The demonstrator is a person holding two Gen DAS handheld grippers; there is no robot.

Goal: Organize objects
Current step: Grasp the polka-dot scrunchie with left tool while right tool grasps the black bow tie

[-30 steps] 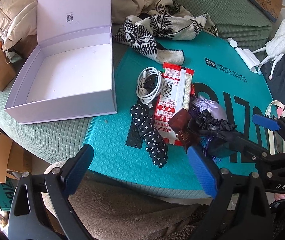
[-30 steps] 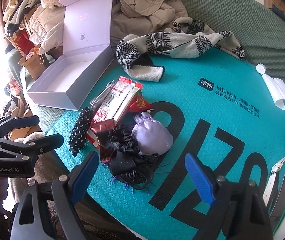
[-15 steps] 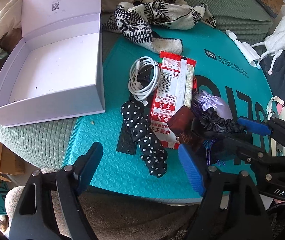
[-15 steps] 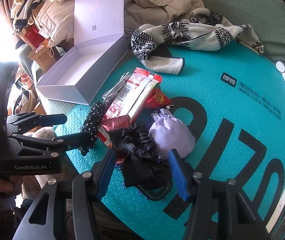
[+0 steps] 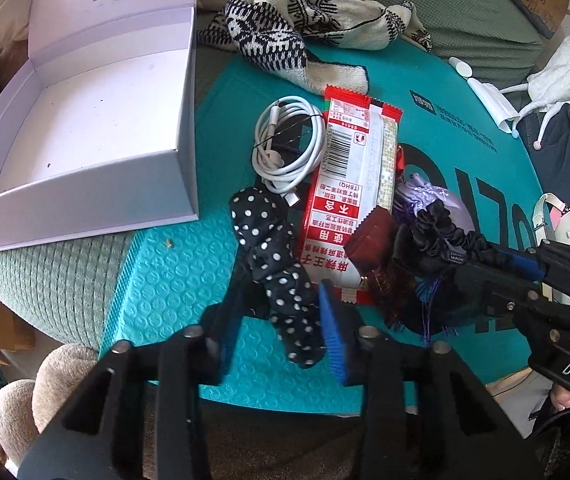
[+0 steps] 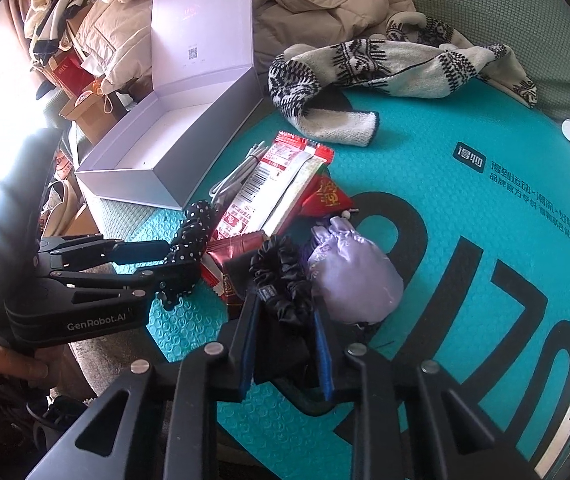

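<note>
While the left gripper [image 5: 281, 320] points steeply down at the pile, its fingers [image 5: 335, 340] are closing around the lower end of the polka-dot scrunchie [image 5: 273, 264], which lies between them on the teal bubble mailer [image 5: 165, 276]. Just beyond it lie a coiled white cable [image 5: 289, 148] and a red-and-white snack packet [image 5: 349, 192], and the open white box [image 5: 85, 120] stands to the left on the green cushion [image 5: 45, 276]. The right gripper [image 5: 525, 276] reaches in from the right at the black scrunchie [image 5: 441, 228].

In the right wrist view, the right gripper [image 6: 285, 344] has its fingers [image 6: 323, 352] narrow, pinched on the black scrunchie [image 6: 281, 280] and the dark cloth under it. A lilac pouch [image 6: 353, 276] sits just beside them on the right. The left gripper [image 6: 157, 256] comes in from the left onto the polka-dot scrunchie [image 6: 193, 224]. A patterned knit scarf [image 6: 365, 68] lies farther back.
</note>
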